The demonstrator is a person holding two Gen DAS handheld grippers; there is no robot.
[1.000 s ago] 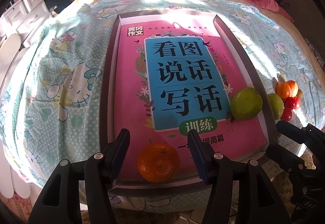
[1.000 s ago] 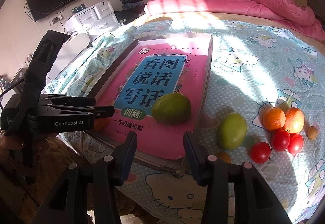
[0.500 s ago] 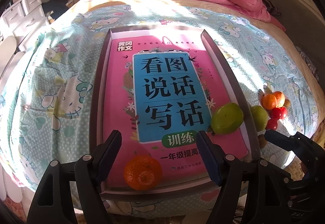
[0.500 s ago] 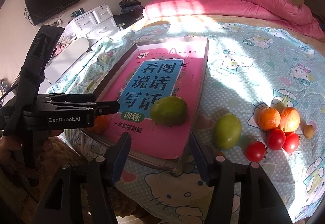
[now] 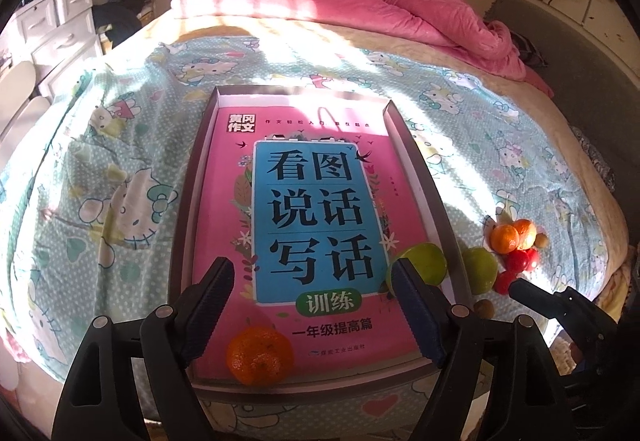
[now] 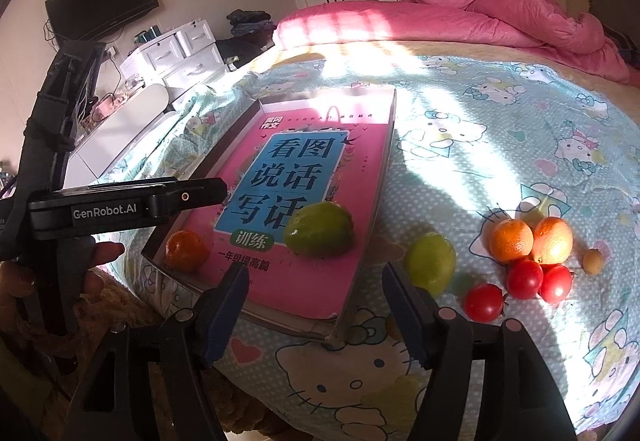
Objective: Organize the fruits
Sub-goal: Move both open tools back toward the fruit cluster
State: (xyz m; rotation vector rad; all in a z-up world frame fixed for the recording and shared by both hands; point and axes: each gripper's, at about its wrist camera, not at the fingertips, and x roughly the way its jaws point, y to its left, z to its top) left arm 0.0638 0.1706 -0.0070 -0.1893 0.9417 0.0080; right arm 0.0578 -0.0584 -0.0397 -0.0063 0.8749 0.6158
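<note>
A shallow grey tray [image 5: 434, 197] [image 6: 382, 177] lined with a pink book lies on the bed. In it sit an orange [image 5: 260, 356] [image 6: 186, 250] at the near left corner and a green fruit [image 5: 426, 265] [image 6: 319, 229] at the near right. On the sheet right of the tray lie another green fruit [image 6: 430, 263] [image 5: 480, 270], two oranges [image 6: 511, 240], three red tomatoes [image 6: 524, 278] and a small brown fruit [image 6: 593, 261]. My left gripper [image 5: 310, 311] is open and empty above the tray's near end. My right gripper [image 6: 316, 311] is open and empty above the tray's near right corner.
A pink quilt [image 5: 400, 5] is bunched at the far end of the bed. White drawers [image 6: 176, 53] and a wall TV [image 6: 102, 3] stand to the left. The bed's near edge drops off just below both grippers.
Both grippers have pulled back and risen, so the tray and fruits look smaller and farther. Both stay open and empty. No fruit has moved.
</note>
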